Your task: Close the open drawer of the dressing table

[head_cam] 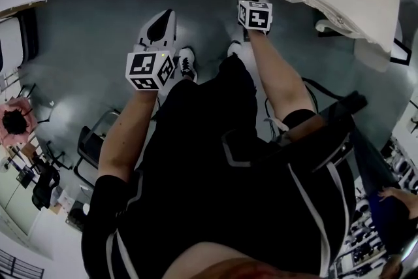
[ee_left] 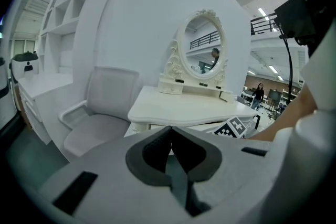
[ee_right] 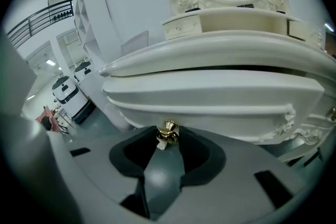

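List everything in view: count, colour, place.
dressing table: one, white, in front of the person
mirror: one, oval, white carved frame, on the tabletop
drawer: one, white, under the tabletop
knob: one, gold, on the drawer front
chair: one, white, left of the table
shelf unit: one, white, behind the chair
floor: grey, under everything
left gripper: one, white, jaws together and empty, held clear of the table
right gripper: one, white, jaws closed on the knob
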Available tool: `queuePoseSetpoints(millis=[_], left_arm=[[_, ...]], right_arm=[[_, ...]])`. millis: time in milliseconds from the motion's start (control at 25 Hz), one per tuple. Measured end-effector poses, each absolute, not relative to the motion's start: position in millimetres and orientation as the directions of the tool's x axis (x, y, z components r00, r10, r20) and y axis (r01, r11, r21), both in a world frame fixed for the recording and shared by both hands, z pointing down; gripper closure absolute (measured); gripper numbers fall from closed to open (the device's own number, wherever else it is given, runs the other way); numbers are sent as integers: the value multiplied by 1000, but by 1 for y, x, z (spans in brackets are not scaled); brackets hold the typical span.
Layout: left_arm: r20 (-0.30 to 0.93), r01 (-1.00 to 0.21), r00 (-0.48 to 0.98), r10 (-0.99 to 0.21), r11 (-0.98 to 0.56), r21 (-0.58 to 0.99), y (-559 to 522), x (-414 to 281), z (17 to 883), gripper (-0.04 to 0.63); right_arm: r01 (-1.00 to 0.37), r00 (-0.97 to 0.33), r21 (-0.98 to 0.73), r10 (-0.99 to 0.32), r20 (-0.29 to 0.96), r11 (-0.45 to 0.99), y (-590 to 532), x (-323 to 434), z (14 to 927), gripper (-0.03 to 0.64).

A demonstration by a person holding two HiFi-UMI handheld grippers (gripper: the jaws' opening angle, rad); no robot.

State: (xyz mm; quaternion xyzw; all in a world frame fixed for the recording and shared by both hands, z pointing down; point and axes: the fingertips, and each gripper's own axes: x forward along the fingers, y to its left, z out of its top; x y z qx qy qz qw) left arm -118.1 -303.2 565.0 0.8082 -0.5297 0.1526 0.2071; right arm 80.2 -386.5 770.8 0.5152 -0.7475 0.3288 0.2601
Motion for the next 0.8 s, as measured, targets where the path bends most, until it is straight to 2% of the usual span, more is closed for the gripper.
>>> queuePoseSetpoints(millis=[800], left_arm=[[453, -950, 313, -835, -265, 167, -322, -109, 557, 591]], right_arm=[[-927, -371, -237, -609, 701, 292, -432, 84, 768, 479]])
